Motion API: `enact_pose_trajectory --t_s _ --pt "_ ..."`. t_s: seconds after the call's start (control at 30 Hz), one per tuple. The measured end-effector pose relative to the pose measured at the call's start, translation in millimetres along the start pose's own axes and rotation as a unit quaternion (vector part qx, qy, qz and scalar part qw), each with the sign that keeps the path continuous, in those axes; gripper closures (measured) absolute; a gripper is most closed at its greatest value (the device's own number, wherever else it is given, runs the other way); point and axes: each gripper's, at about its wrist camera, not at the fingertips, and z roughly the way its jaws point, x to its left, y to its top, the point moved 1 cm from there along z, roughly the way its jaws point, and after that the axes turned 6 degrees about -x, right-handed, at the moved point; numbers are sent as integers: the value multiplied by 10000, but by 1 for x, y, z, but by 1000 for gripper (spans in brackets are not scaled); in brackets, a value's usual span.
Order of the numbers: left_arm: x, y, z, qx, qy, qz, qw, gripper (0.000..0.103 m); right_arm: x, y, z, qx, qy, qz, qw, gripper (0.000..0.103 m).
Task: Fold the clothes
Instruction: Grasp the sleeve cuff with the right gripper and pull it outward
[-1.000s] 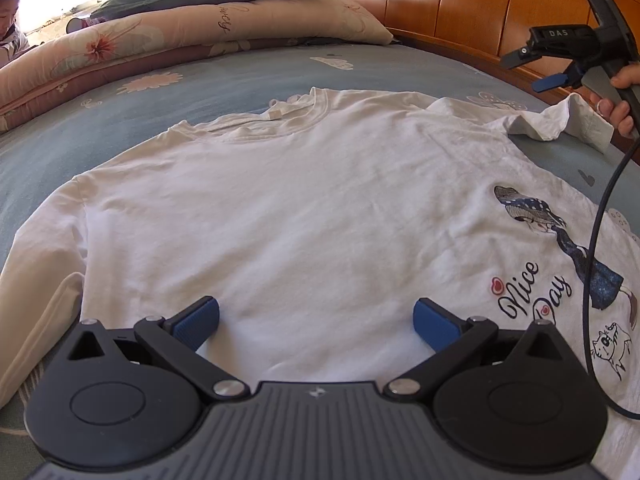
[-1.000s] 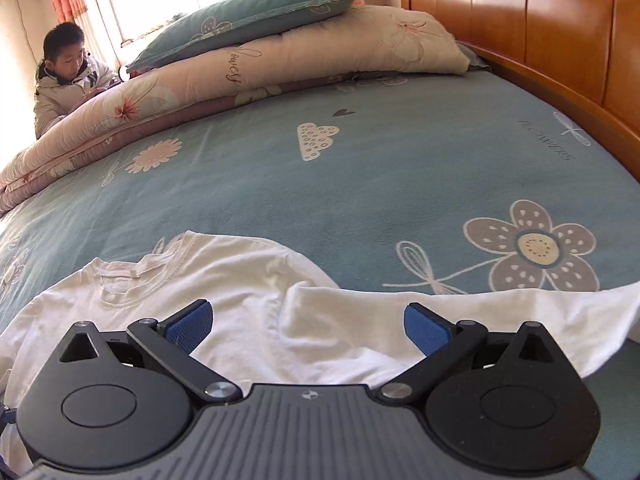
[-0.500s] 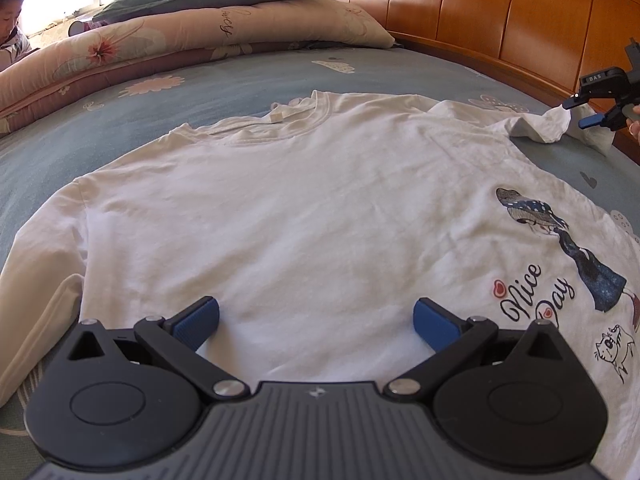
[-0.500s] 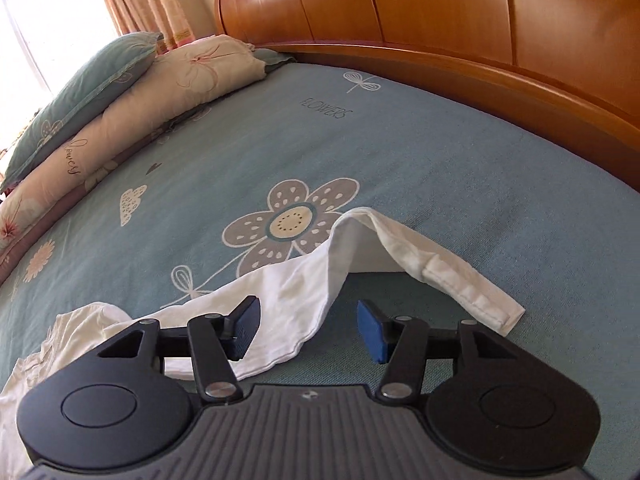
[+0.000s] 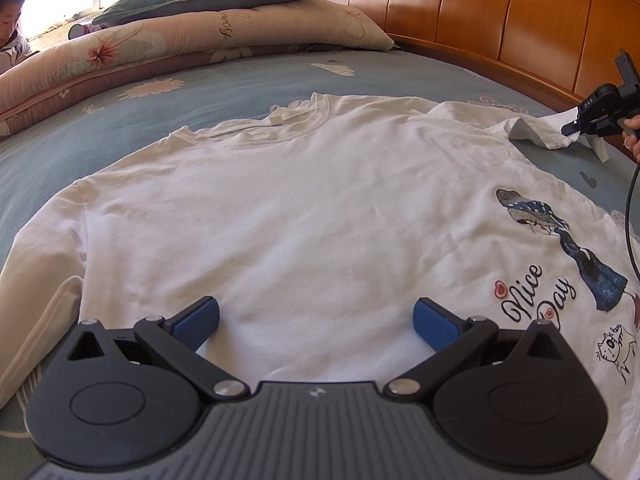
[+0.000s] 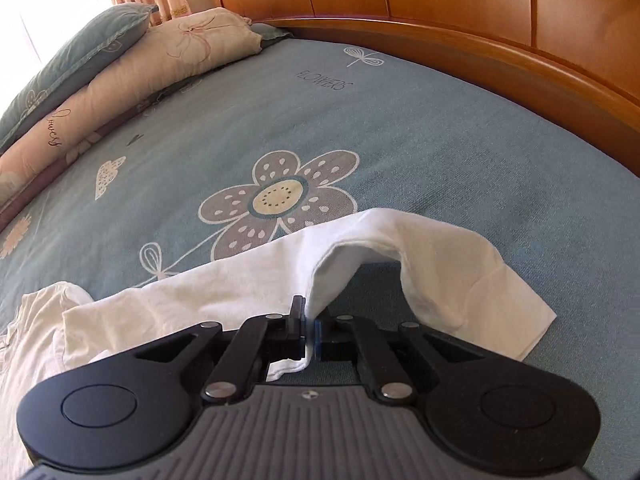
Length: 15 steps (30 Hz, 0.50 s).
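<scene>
Pinching sleeve [image 6: 360,264] in right gripper [image 6: 310,334] beside headboard [image 6: 480,20] for folding inward; left gripper [image 5: 316,322] spread, unloaded over shirt [image 5: 300,208].

The left gripper [image 5: 316,326] stands with its jaws spread wide, the blue pads [image 5: 198,322] far apart and nothing pinched between them; white cloth lies just ahead of and below the fingertips. The right gripper [image 6: 310,334] has its jaws brought fully together, a fold of the white sleeve [image 6: 400,256] clamped between the pads and rising ahead of the fingertips. From the left wrist view, a hand [image 5: 632,134] grips that right gripper's handle behind the fingers.
</scene>
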Motion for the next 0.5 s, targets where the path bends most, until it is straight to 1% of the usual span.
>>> enact_pose_trajectory --t_s 0.17,0.3,0.43,0.5 --pt "0 1 0 0 3 -1 10000 0 -10 -10 -29 126 85 -6 9999 100" --pt "-1 1 0 3 12 -6 10000 0 -17 -27 -53 312 225 27 9993 100" --pt "-1 1 0 4 18 -11 10000 0 -14 -48 -58 857 250 -54 9960 96" --pt "-1 1 0 4 19 -11 10000 0 -6 -58 -57 1299 171 -217 9911 88"
